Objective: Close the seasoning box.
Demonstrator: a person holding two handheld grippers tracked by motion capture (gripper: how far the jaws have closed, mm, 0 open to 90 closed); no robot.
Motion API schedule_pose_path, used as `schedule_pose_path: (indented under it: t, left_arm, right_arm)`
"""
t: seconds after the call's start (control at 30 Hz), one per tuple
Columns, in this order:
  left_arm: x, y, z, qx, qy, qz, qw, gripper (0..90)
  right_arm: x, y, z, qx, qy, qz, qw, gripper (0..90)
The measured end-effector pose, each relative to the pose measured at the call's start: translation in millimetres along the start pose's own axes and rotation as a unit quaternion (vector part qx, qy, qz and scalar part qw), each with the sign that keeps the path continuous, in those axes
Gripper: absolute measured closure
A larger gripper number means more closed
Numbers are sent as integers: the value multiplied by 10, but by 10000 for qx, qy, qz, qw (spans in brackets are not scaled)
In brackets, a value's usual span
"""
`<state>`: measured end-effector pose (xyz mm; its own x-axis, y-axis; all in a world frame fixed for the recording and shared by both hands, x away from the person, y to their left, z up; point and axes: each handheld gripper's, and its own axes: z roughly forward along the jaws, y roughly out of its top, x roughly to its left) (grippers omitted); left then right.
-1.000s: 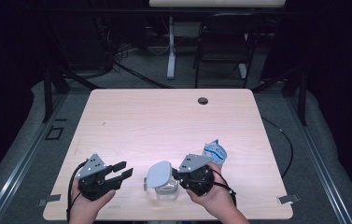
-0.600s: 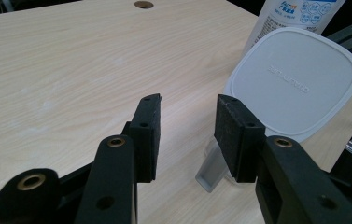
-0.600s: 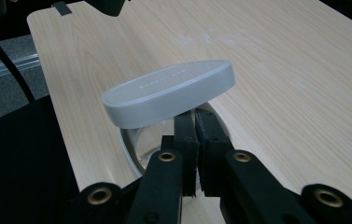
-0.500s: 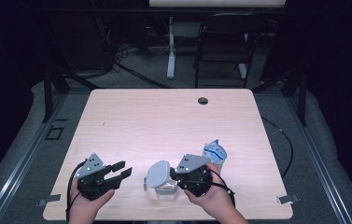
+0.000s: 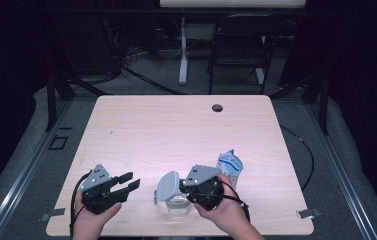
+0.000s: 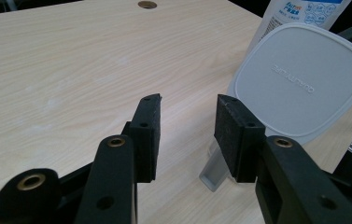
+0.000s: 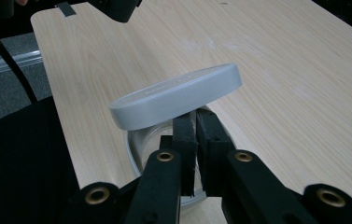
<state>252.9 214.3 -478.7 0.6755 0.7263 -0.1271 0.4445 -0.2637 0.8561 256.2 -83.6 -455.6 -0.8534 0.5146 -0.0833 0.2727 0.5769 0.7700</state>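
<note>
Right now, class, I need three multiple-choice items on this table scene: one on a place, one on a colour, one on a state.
1. Where does the blue-and-white pouch stand?
A. behind the right claw
B. at the table's far left corner
C. beside the left claw

2. What colour is the lid?
A. red
B. grey
C. green

3. How do the left claw's jaws stand?
A. open, nothing between them
B. shut on the lid
C. shut on the pouch

Answers: 1 A, the high view shows it just past that hand. 2 B, grey in each view. 3 A, the left gripper view shows bare table in the gap.
</note>
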Motion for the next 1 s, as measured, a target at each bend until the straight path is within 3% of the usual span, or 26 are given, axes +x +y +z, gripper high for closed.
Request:
schedule_pose_path:
  t: [1.0]
  left_arm:
    - [84, -62, 25, 75, 84, -156, 9998, 615]
  right_arm:
    - [175, 251, 52, -217, 145, -241, 9994, 843]
